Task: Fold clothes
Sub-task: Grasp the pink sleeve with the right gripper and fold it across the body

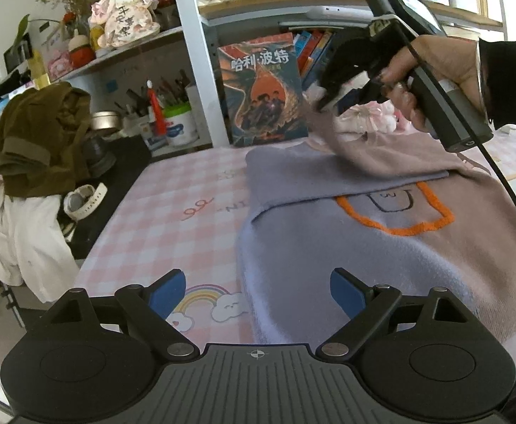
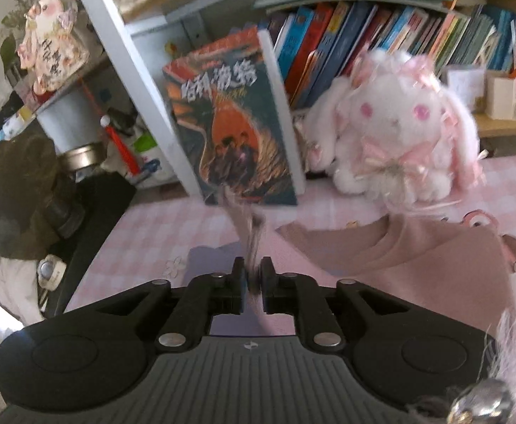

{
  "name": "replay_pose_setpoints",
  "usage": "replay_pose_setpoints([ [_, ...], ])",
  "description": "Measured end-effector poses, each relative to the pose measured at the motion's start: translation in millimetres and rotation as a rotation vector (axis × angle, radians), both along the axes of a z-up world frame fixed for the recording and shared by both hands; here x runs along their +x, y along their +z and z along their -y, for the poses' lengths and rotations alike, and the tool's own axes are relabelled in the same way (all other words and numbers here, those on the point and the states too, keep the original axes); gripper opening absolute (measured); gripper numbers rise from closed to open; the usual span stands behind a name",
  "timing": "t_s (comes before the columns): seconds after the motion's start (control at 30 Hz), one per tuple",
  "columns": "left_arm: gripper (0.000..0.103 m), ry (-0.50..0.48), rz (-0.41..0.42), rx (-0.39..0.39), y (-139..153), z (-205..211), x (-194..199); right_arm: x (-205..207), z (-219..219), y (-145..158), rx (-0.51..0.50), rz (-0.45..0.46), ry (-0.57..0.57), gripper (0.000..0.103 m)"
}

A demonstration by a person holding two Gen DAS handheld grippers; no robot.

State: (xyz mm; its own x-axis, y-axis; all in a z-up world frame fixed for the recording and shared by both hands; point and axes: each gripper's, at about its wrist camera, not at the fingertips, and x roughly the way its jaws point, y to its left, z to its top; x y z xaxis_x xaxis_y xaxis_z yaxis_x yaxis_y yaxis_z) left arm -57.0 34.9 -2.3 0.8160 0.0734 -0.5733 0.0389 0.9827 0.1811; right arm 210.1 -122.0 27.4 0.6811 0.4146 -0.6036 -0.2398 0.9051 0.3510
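A sweater (image 1: 381,247), lavender and dusty pink with an orange-outlined patch on its front, is spread on a tabletop (image 1: 159,212) covered in pink check with a rainbow print. One edge of the sweater has been folded over across its upper part.

The left tool (image 1: 258,291) is held just above the near hem with its 2 blue pads (image 1: 167,291) wide apart; nothing is gripped between them.

The right tool (image 2: 251,277) is seen closed on a thin pinch of the sweater's pink fabric, which rises in a taut strip between its jaws. In the left view, this tool is held by a hand (image 1: 434,81) in a dark sleeve, lifted above the far side of the sweater.

Behind the sweater, a book (image 1: 263,92) stands against the shelf and a white and pink plush rabbit (image 2: 399,130) sits beside it.
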Motion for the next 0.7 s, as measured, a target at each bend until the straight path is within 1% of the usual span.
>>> replay_pose_setpoints([
  [0.03, 0.091, -0.004, -0.001, -0.001, 0, 0, 1, -1, -1, 0, 0.007, 0.002, 0.016, 0.034],
  [0.07, 0.091, -0.006, 0.0, -0.003, -1, 0, 2, -2, -3, 1, 0.013, 0.006, 0.033, 0.041],
  [0.1, 0.091, -0.008, 0.0, -0.005, -1, 0, 3, -6, -3, 3, 0.016, 0.016, 0.047, 0.045],
  [0.17, 0.091, -0.009, -0.002, -0.014, -2, 0, 5, -13, -2, 8, 0.02, 0.038, 0.075, 0.047],
  [0.37, 0.091, -0.008, -0.017, -0.072, -4, -5, 11, -47, 25, 16, 0.005, 0.035, 0.084, 0.05],
  [0.53, 0.091, -0.037, -0.028, -0.118, -6, -2, 13, -97, 59, 6, -0.093, 0.018, 0.02, 0.05],
  [0.63, 0.091, -0.063, -0.035, -0.139, -8, 2, 14, -129, 86, -6, -0.114, -0.008, -0.036, 0.05],
  [0.7, 0.091, -0.072, -0.054, -0.168, -10, 5, 16, -151, 104, -15, -0.128, -0.026, -0.079, 0.05],
])
